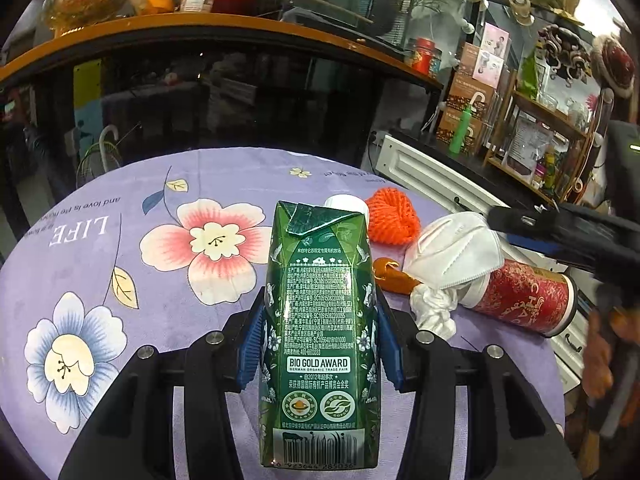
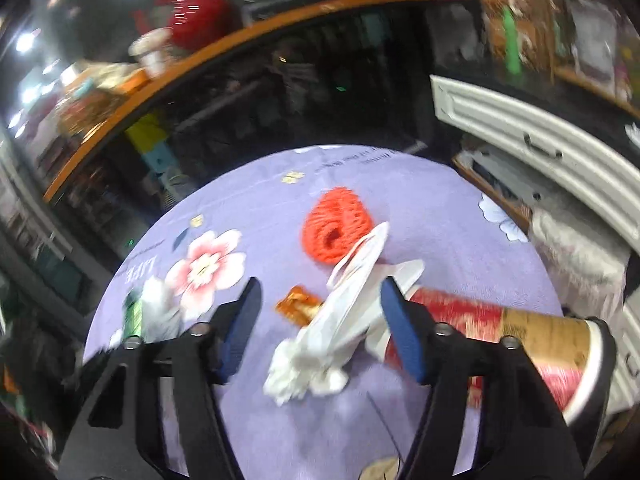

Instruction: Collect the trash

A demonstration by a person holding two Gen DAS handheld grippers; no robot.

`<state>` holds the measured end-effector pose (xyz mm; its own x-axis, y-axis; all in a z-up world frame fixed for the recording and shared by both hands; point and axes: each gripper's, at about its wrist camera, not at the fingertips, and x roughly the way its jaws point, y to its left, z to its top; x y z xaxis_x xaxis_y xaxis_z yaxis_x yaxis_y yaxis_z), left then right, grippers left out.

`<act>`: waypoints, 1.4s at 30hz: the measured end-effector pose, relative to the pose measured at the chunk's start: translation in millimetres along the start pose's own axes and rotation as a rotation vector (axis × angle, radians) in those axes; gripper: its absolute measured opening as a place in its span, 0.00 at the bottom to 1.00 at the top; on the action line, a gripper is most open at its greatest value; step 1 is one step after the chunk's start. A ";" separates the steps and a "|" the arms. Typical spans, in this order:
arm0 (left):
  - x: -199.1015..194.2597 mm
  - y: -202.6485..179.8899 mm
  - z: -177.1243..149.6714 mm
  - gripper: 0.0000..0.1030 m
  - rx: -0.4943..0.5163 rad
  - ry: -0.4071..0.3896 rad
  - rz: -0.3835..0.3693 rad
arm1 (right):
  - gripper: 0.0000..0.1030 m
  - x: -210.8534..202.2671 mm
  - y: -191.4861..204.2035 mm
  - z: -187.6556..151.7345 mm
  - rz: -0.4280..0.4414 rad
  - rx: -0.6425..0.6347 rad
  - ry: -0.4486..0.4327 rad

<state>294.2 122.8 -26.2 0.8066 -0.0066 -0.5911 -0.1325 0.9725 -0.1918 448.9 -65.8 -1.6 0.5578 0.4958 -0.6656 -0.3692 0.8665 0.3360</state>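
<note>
The left half of the table (image 1: 80, 240) is bare cloth, open to a reach. At right the trash crowds together: orange net (image 1: 390, 216) far, white mask (image 1: 456, 256) on the red cup (image 1: 524, 300), tissue (image 1: 434, 312) and wrapper (image 1: 394, 276) near. A white cabinet (image 2: 540, 148) hems the right edge; a dark counter (image 1: 224, 96) closes the far side.

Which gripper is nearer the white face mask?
Right. The right gripper has the white face mask between its open fingers; the left gripper, beside it, is shut on the green carton.
</note>
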 end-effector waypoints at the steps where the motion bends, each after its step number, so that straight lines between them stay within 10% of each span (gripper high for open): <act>1: -0.7 -0.4 0.4 0.47 0.002 -0.003 -0.001 | 0.52 8.3 -4.4 4.4 -0.009 0.023 0.017; 9: -4.8 -0.8 -0.5 0.47 0.016 -0.022 0.009 | 0.08 28.5 -6.4 4.0 -0.016 0.028 0.047; 31: -6.6 -8.0 -6.8 0.47 0.038 -0.060 -0.025 | 0.02 -121.9 37.1 -59.9 0.042 -0.236 -0.211; 34: -8.7 -7.3 -6.5 0.47 0.036 -0.072 -0.025 | 0.10 -120.1 18.0 -68.6 0.061 -0.177 -0.181; 37: -7.5 -6.8 -7.1 0.47 0.032 -0.069 -0.023 | 0.69 -109.4 4.5 -85.6 0.012 -0.139 -0.173; 42: -5.9 -9.0 -8.3 0.47 0.043 -0.063 -0.026 | 0.69 -80.5 -11.3 -111.2 -0.006 -0.094 -0.107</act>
<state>285.9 112.1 -27.5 0.8444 -0.0183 -0.5353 -0.0877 0.9812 -0.1718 325.4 -122.0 -25.9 0.6344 0.4986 -0.5907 -0.4311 0.8625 0.2651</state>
